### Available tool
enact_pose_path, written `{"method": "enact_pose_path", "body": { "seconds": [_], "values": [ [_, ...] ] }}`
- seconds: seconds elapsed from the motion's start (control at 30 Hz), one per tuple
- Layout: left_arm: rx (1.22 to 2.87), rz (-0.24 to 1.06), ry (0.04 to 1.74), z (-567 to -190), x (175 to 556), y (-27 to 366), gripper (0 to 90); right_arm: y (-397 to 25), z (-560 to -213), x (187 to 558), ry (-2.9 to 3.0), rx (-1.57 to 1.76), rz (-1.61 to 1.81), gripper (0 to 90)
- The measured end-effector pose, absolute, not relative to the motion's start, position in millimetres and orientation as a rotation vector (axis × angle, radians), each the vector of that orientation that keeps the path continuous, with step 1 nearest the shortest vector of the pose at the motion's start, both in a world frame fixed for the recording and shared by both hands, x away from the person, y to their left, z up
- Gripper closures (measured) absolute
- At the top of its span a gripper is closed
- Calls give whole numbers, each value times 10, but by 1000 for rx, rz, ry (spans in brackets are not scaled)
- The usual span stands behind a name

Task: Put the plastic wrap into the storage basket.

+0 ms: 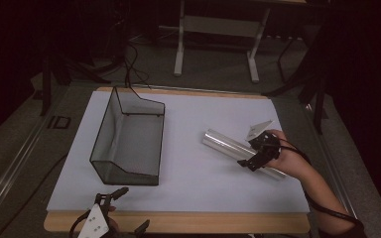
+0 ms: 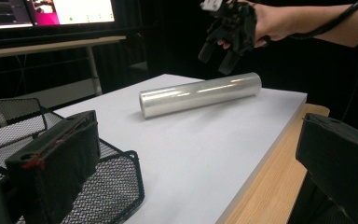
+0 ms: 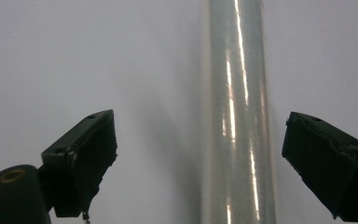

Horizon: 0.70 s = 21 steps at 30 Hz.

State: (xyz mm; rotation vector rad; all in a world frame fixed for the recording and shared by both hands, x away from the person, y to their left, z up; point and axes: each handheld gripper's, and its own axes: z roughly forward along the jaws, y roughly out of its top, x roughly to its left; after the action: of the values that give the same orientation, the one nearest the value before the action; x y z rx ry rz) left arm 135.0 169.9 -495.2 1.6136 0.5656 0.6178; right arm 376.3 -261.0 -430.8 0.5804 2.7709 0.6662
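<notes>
Work looks barely begun in the high view: one roll of clear film (image 1: pixel 242 153) lies on the table's right half, well apart from one empty mesh basket (image 1: pixel 129 141) at left. Left gripper view: the left gripper (image 2: pixel 196 172) waits released near the basket. Right gripper view: the right gripper (image 3: pixel 200 158) straddles the roll, spread wide, not yet gripping.

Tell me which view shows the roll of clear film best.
The left gripper view: the roll of clear film lies whole on the white mat, both ends visible. The high view has the right gripper covering part of it; the right gripper view shows a close stretch between open fingers.
</notes>
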Motion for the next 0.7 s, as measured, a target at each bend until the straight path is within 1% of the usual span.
{"method": "enact_pose_path", "body": {
  "seconds": [0.07,0.37,0.7],
  "values": [
    [1617,616,565,-4954,1352,1697,2,-2592,-4358,3825,2792,602,636,127],
    [1619,615,568,-4959,1354,1703,3,-2498,-4503,4047,2826,596,505,134],
    [1619,612,568,-4962,1348,1709,3,-2347,-4656,4284,2896,589,359,192]
  ]
}}
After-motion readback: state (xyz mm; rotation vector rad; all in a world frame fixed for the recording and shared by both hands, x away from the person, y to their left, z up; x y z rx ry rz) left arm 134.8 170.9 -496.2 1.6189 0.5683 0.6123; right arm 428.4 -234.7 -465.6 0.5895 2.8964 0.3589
